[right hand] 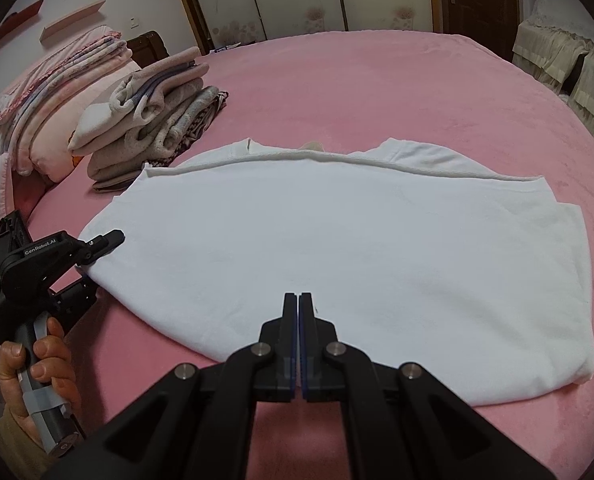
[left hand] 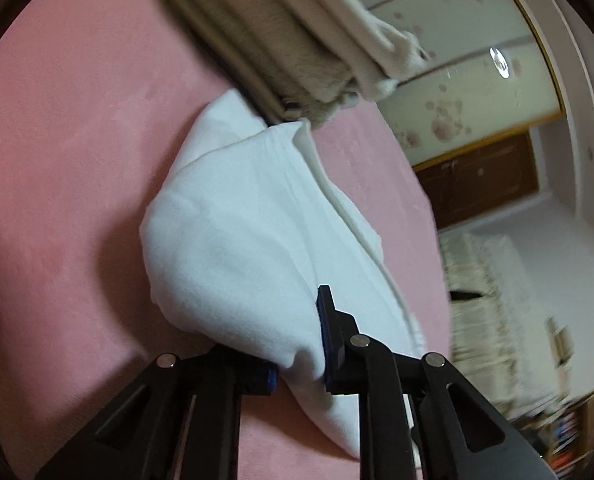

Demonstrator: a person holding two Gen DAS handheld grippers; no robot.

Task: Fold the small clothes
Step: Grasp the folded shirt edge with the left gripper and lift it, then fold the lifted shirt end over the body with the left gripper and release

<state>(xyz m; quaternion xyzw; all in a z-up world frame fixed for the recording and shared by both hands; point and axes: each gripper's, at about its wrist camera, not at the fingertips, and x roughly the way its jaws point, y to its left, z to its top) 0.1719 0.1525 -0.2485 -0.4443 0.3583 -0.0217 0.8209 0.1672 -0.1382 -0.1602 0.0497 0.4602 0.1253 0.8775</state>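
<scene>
Your left gripper [left hand: 301, 344] has its jaws pinched on the near left edge of the white garment [right hand: 337, 240], cloth bunched between them. Your right gripper [right hand: 299, 300] has its jaws fully closed and empty, tips over the garment's near edge. The garment lies spread on the pink bed [right hand: 377, 92], ahead of both jaws.

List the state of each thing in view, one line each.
Shirt: white, folded over, lying on the bed, one edge pinched.
Left tool: shut on the shirt's edge.
Right tool: shut, holding nothing, over the shirt.
Clothes pile: folded and stacked beside the shirt.
Bed: covered in pink.
</scene>
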